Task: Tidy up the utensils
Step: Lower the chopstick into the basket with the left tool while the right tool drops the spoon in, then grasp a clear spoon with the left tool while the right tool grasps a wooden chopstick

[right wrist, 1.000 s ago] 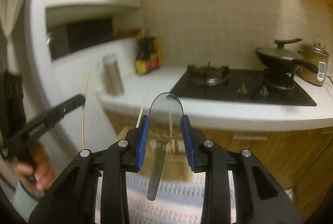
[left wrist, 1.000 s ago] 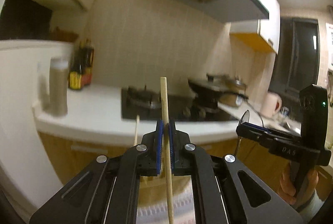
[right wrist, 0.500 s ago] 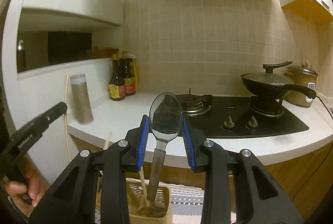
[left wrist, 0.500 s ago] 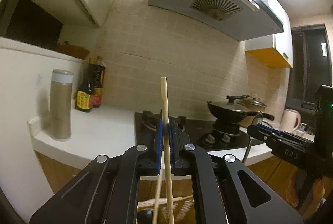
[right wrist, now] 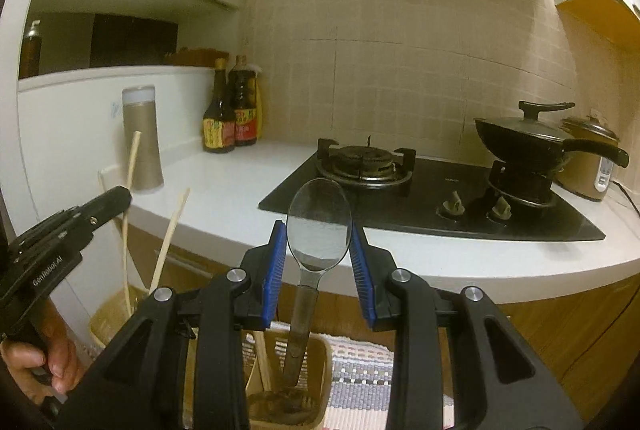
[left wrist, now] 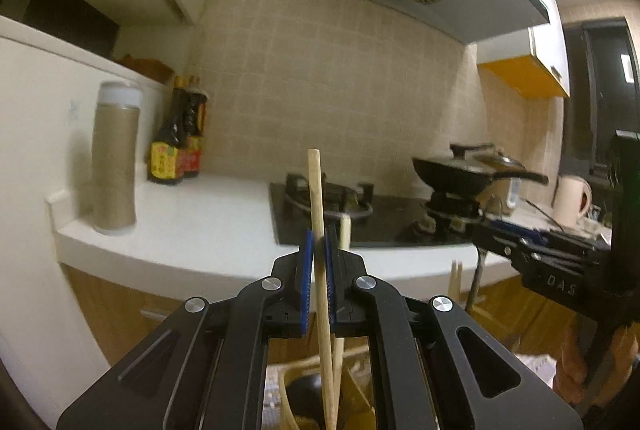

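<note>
In the left wrist view, the left gripper [left wrist: 316, 282] is clamped tight on a wooden chopstick [left wrist: 318, 230], held near upright with its lower end reaching into a tan holder [left wrist: 360, 396] below; a second chopstick [left wrist: 344, 230] stands just behind it. The risk here, as a judgement: released at a tilt, the stick could tip against the rim or catch on its neighbour rather than drop in. The holder's rim and contents are largely masked by the gripper body, and the dark round shape inside cannot be identified. At the right edge the right gripper [left wrist: 486, 230] and the hand [left wrist: 576, 370] carrying it are cut off. In the right wrist view, the right gripper [right wrist: 319, 250] pinches the bowl of a metal spoon [right wrist: 319, 226] between its blue pads [right wrist: 276, 270], handle pointing down into a slatted basket compartment [right wrist: 320, 358] beside another chopstick [right wrist: 262, 358]. A grip on the smooth, curved bowl could slip or let the spoon swing. The basket's bottom is murky, and whether the handle touches it cannot be told.
</note>
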`<action>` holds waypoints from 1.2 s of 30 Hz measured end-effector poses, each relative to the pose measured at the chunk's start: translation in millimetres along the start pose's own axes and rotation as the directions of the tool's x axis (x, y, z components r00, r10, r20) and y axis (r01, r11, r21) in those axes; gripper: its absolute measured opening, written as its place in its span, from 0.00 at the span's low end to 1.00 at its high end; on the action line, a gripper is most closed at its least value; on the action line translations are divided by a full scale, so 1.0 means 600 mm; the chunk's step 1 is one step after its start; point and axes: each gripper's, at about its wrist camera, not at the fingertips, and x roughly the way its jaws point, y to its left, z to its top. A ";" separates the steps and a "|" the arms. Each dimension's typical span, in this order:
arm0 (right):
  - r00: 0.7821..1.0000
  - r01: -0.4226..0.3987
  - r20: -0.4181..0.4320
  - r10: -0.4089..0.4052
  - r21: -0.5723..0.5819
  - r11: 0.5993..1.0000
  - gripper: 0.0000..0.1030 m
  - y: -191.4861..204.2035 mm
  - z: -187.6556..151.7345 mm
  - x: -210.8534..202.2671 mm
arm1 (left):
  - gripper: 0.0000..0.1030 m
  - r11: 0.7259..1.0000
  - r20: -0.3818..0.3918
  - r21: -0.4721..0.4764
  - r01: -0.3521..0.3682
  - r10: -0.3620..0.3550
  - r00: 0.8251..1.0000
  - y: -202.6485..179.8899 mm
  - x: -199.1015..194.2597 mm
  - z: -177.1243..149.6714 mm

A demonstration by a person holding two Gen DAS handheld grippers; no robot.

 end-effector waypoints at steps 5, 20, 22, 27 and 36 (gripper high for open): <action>0.999 -0.025 -0.047 0.024 -0.007 1.000 0.29 0.002 -0.014 -0.001 | 0.15 1.000 -0.035 -0.005 0.021 -0.021 0.999 0.004 -0.008 -0.019; 0.992 -0.087 -0.089 0.088 0.021 0.996 0.50 -0.008 -0.022 -0.057 | 0.38 0.998 -0.054 -0.053 0.042 -0.045 0.998 0.012 -0.048 -0.003; 0.993 -0.085 -0.085 0.087 0.023 0.996 0.50 -0.013 -0.020 -0.069 | 0.38 0.998 -0.048 -0.047 0.044 -0.047 0.998 0.006 -0.060 0.001; 0.993 -0.081 -0.084 0.083 0.036 0.996 0.50 -0.027 -0.016 -0.110 | 0.41 0.999 -0.027 -0.026 0.047 -0.048 0.998 -0.014 -0.101 0.015; 0.967 -0.082 -0.237 0.092 0.053 0.995 0.50 -0.042 -0.049 -0.163 | 0.45 0.999 -0.080 -0.021 0.038 -0.039 0.996 -0.044 -0.186 0.018</action>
